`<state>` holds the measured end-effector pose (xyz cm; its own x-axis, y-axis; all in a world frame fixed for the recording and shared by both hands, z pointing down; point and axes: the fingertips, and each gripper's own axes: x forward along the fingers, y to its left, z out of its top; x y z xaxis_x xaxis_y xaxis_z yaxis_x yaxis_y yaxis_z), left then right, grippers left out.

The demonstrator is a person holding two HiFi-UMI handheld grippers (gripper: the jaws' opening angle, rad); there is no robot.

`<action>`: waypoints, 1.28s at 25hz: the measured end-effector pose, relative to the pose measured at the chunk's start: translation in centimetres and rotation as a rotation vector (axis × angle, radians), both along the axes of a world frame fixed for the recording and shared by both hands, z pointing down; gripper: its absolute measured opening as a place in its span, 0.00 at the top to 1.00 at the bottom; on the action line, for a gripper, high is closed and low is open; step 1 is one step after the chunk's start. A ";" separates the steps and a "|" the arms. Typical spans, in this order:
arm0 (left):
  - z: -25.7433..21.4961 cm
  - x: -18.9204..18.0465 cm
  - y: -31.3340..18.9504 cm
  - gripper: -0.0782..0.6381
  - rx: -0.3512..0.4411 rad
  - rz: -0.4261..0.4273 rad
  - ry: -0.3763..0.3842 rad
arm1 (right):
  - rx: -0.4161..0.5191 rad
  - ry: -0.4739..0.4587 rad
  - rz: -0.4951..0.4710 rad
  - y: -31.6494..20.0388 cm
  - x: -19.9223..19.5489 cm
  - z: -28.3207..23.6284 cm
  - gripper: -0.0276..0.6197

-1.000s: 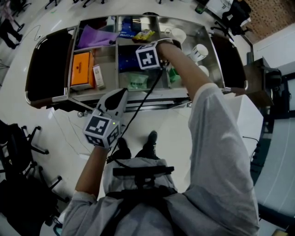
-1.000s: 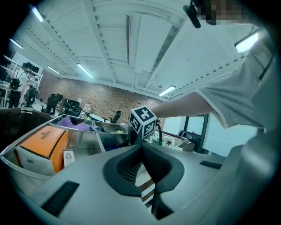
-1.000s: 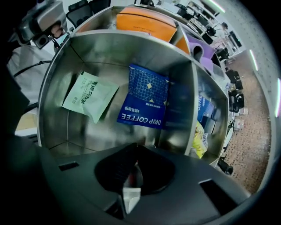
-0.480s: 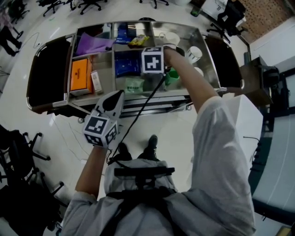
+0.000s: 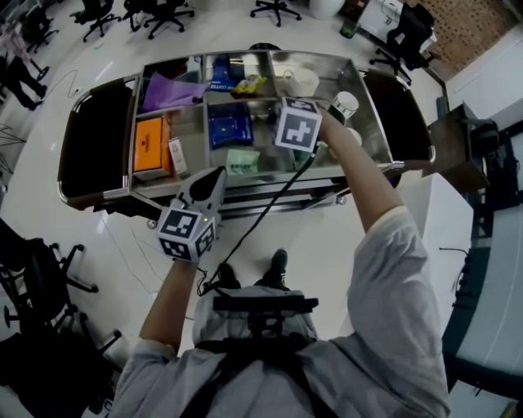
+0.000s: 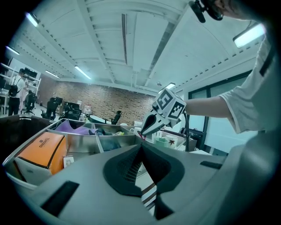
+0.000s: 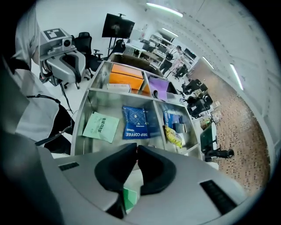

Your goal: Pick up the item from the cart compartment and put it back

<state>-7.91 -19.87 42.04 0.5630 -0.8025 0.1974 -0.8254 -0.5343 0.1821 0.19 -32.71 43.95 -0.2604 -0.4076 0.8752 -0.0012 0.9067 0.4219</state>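
My right gripper [image 7: 136, 149] hovers over the right part of the steel cart [image 5: 261, 178], and its marker cube [image 5: 296, 124] hides its jaws in the head view. The jaws are shut, with a small thin red-edged thing pinched at the tips [image 6: 141, 135]. I cannot tell what it is. Something white and green [image 7: 130, 193] shows just under the jaws. My left gripper [image 6: 141, 147] is shut and empty, held in front of the cart's near edge [image 5: 217, 175]. In the middle compartment lie a blue drip coffee packet [image 7: 136, 122] and a pale green packet [image 7: 102, 126].
An orange box [image 5: 149, 145] and a purple bag [image 5: 167, 90] fill the left compartments. A yellow packet [image 5: 249, 84] lies at the back. White cups [image 5: 345, 104] stand in the right compartment. Office chairs [image 5: 163, 12] ring the cart, and a cable [image 5: 253, 204] hangs from my right gripper.
My right gripper has moved right and toward the cart's near side, away from the middle compartment. The left gripper has stayed where it was.
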 end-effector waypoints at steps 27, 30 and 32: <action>-0.5 -0.5 -0.1 0.90 0.025 -0.055 -0.023 | 0.069 -1.056 0.340 7.4 4.3 -7.8 0.92; -0.6 -0.8 0.1 0.90 0.028 -0.064 -0.025 | 0.067 -1.083 0.377 8.1 5.0 -7.0 0.92; -0.6 -0.9 0.2 0.90 0.030 -0.068 -0.025 | 0.070 -1.093 0.392 8.6 5.2 -6.6 0.92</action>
